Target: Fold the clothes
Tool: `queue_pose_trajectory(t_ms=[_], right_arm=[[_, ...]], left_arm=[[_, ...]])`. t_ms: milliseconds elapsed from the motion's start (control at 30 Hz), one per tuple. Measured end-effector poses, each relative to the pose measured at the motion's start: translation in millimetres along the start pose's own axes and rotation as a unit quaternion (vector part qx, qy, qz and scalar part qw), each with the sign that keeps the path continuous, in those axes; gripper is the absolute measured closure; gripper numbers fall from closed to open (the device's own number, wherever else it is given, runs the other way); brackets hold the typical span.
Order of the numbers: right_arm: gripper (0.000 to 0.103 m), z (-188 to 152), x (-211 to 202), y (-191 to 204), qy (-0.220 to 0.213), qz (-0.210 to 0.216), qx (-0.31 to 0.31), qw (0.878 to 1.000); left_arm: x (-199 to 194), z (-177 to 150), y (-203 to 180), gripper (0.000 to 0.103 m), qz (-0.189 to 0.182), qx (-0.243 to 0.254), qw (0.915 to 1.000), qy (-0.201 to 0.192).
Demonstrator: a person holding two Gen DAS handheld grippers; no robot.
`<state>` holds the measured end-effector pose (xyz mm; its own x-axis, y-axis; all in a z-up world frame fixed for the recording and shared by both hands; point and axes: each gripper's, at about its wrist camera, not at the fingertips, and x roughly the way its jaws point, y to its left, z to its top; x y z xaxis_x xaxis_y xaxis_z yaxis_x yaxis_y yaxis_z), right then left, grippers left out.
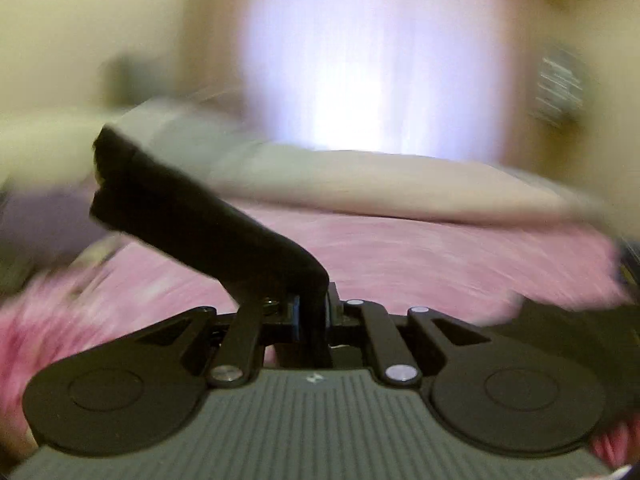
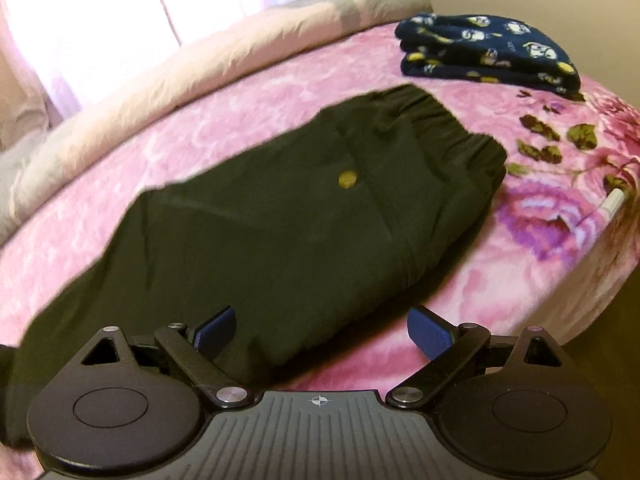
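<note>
Dark pants point(image 2: 280, 216) with a yellow button point(image 2: 347, 179) lie flat on the pink blanket, their elastic waistband point(image 2: 452, 128) at the far right. My right gripper point(image 2: 320, 328) hovers open over the pants' near edge; its blue pads point(image 2: 430, 330) stand wide apart and hold nothing. In the blurred left wrist view, my left gripper point(image 1: 312, 316) is shut on a strip of the dark pants point(image 1: 192, 216), which sticks out from the jaws up and to the left, lifted off the bed.
A folded navy patterned garment point(image 2: 488, 56) sits at the far right of the pink floral blanket point(image 2: 520, 240). A cream duvet point(image 2: 200, 64) runs along the far side under a bright curtain point(image 2: 100, 20). The bed's edge drops off at the right, near a small white object point(image 2: 614, 202).
</note>
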<state>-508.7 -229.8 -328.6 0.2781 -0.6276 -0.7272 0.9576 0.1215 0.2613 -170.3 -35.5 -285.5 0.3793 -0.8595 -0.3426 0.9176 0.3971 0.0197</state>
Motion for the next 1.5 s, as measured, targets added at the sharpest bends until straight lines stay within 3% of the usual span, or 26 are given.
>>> queue_pose_trajectory(t_ms=[67,167,233,300,367,467,600,633,667,733,900,967,1033,1067,1100,1167,1300,1400,1467,1500], right_arm=[[0.008,7.0,-2.2,-2.0,-0.011,0.01,0.01,1.0],[0.008,15.0,-3.4,-1.8,-0.02,0.017,0.018,0.999],[0.008,16.9,-3.2,-2.7,-0.021,0.025,0.026,0.999],[0.008,16.4,-3.2,-5.4,-0.016,0.045,0.044,0.998],[0.008,15.4,-3.0,-8.3,-0.011,0.069,0.064,0.996],[0.008,9.2,0.5,-11.6,0.006,0.144,0.122,0.982],[0.009,-8.4,24.1,1.8,0.091,0.276,0.231,0.928],[0.013,-13.6,30.9,7.2,0.112,0.295,0.251,0.915],[0.028,-18.7,37.9,13.0,0.13,0.298,0.265,0.908],[0.032,-28.1,50.6,24.2,0.161,0.299,0.287,0.895],[0.032,-33.4,63.7,43.6,0.174,0.262,0.301,0.9],[0.032,-29.4,70.0,51.5,0.173,0.257,0.302,0.902],[0.034,-26.0,74.9,61.5,0.162,0.248,0.286,0.911],[0.057,-25.8,75.4,64.6,0.157,0.244,0.275,0.917],[0.095,-26.4,74.0,67.1,0.15,0.247,0.263,0.921],[0.096,-27.0,68.4,72.2,0.131,0.256,0.236,0.928],[0.097,-29.4,10.7,84.4,0.035,0.286,0.142,0.947],[0.097,-44.5,20.3,84.1,0.049,0.228,0.119,0.965],[0.097,-57.2,47.2,75.0,0.092,0.199,0.158,0.963],[0.097,-59.6,48.0,73.5,0.088,0.2,0.171,0.961]], left_arm=[[6.2,-9.1,-49.9,0.093,-0.055,0.081,0.9951,0.016],[29.6,-48.3,-113.5,0.083,-0.114,0.19,0.9718,0.081],[40.8,-73.3,-134.4,0.081,-0.124,0.237,0.9565,0.116],[39.4,-81.3,-136.4,0.079,-0.121,0.262,0.9502,0.118],[32.2,-67.3,-118.9,0.075,-0.145,0.231,0.9536,0.128],[18.1,-46.4,-77.8,0.075,-0.176,0.162,0.9612,0.137],[3.0,-30.2,-29.2,0.075,-0.193,0.062,0.9674,0.152],[-3.1,-30.1,-21.1,0.075,-0.192,0.041,0.9685,0.154],[-6.6,-29.2,-12.2,0.076,-0.189,0.022,0.9697,0.154],[-12.2,-26.7,5.8,0.076,-0.181,-0.01,0.9714,0.153],[-12.8,-29.0,39.0,0.078,-0.164,-0.055,0.9719,0.16],[-10.0,-32.1,42.9,0.078,-0.156,-0.052,0.9725,0.165],[-8.6,-34.8,41.7,0.077,-0.145,-0.041,0.9741,0.168],[-8.7,-36.0,41.9,0.077,-0.14,-0.038,0.9751,0.168],[-9.8,-36.0,43.6,0.077,-0.137,-0.039,0.9762,0.163],[-11.8,-34.4,50.9,0.077,-0.135,-0.05,0.9778,0.152],[-10.2,-29.5,68.6,0.077,-0.117,-0.07,0.9804,0.143],[-1.3,-28.5,71.8,0.078,-0.112,-0.073,0.9802,0.146],[2.4,-26.6,68.9,0.078,-0.115,-0.07,0.9803,0.145],[2.4,-25.3,67.7,0.078,-0.117,-0.067,0.9807,0.142]])
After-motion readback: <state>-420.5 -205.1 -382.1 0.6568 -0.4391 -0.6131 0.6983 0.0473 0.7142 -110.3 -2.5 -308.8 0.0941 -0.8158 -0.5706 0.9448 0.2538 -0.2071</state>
